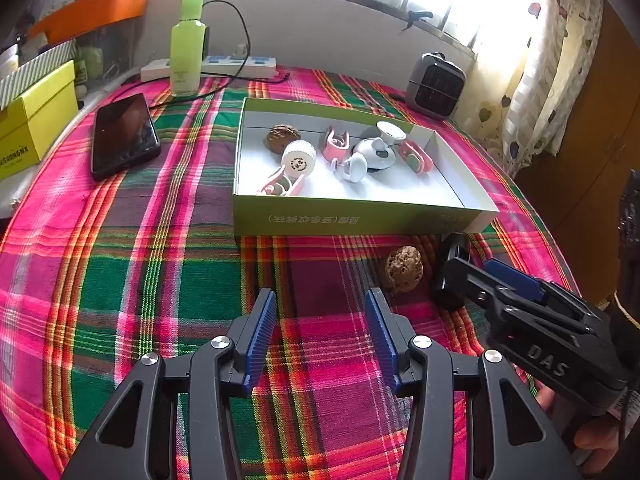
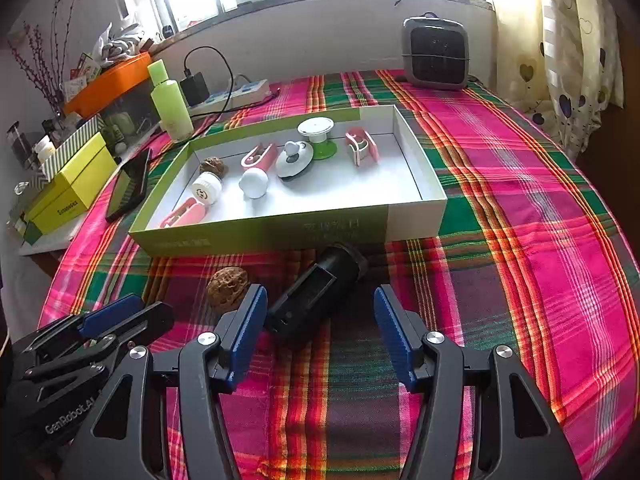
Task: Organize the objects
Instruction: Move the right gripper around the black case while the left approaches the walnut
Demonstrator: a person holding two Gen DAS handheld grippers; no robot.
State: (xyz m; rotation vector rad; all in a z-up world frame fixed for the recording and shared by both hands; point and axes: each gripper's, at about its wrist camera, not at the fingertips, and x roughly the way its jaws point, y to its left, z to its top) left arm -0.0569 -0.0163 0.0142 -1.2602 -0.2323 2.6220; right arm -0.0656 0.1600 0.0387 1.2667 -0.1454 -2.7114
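A shallow green box (image 1: 360, 220) (image 2: 260, 236) with a white inside holds a walnut (image 1: 283, 138), pink clips (image 1: 335, 145), a white round cap (image 1: 298, 160) and several other small white items. In front of the box a loose walnut (image 1: 404, 269) (image 2: 227, 287) and a black cylindrical object (image 2: 316, 296) (image 1: 452, 268) lie on the plaid cloth. My left gripper (image 1: 320, 320) is open and empty, to the left of the loose walnut. My right gripper (image 2: 320, 320) is open, its fingers on either side of the near end of the black object.
A black phone (image 1: 124, 136) lies left of the box. A green bottle (image 1: 186, 44), a power strip (image 1: 224, 66) and a small heater (image 1: 436, 86) stand at the back. A yellow box (image 1: 32, 120) and an orange tray (image 1: 92, 12) sit at the left.
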